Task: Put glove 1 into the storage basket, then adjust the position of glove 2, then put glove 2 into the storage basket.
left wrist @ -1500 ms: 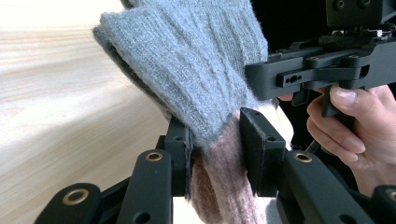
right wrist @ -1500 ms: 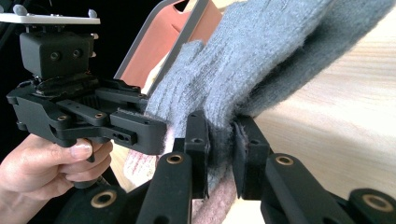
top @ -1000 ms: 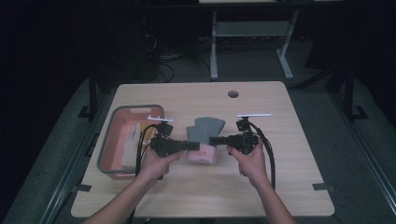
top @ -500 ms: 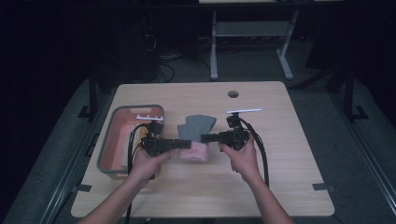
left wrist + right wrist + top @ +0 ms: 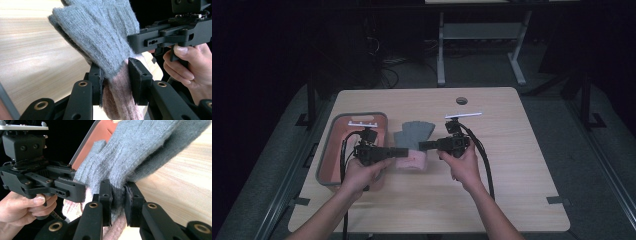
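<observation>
A grey knit glove (image 5: pixel 413 132) lies at the table's middle, fingers pointing away from me, with a pink knit piece (image 5: pixel 412 161) at its wrist end. My left gripper (image 5: pixel 406 151) comes in from the left. In the left gripper view my left gripper (image 5: pixel 116 73) is shut on the glove (image 5: pixel 100 32) where grey meets pink knit (image 5: pixel 120 97). My right gripper (image 5: pixel 422 145) comes in from the right, its tips facing the left one. The right gripper view has my right gripper (image 5: pixel 117 193) pinching the grey glove (image 5: pixel 140 147) at its edge.
A salmon bin with a grey rim (image 5: pixel 325 150) stands at the table's left, right behind my left hand; its wall (image 5: pixel 100 135) appears in the right gripper view. A round cable hole (image 5: pixel 461 100) sits far back. Bare wood (image 5: pixel 522 165) lies to the right.
Both grippers have moved left and a little away from me, taking the glove with them toward the bin. Both have stayed shut on it.
</observation>
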`<state>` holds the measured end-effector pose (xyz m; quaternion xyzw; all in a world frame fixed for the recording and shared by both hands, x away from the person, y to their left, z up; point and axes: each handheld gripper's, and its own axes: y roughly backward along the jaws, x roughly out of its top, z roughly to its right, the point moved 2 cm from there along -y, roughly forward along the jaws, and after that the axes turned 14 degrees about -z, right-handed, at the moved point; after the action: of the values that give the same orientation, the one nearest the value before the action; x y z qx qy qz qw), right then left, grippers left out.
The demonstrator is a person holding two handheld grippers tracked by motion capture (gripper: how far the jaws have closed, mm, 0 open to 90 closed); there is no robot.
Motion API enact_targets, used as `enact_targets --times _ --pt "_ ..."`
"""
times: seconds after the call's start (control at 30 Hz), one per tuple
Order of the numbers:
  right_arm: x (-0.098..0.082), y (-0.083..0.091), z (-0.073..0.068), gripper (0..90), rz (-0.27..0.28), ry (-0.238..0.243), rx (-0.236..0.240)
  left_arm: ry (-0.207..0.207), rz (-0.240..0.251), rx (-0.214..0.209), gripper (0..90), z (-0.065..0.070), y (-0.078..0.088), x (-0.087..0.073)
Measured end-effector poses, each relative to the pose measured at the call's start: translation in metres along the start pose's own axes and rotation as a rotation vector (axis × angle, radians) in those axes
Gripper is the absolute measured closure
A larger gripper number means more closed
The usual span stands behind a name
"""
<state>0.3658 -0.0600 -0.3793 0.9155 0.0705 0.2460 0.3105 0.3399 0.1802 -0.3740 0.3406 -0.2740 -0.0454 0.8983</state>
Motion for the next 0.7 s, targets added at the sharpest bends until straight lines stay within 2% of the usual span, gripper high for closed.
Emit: enact_targets --times 0.7 --pt "0.011 -0.012 -0.008 77.4 -0.024 0.014 0.003 0.013 0.016 0.014 66.3 -0.007 0.015 -0.005"
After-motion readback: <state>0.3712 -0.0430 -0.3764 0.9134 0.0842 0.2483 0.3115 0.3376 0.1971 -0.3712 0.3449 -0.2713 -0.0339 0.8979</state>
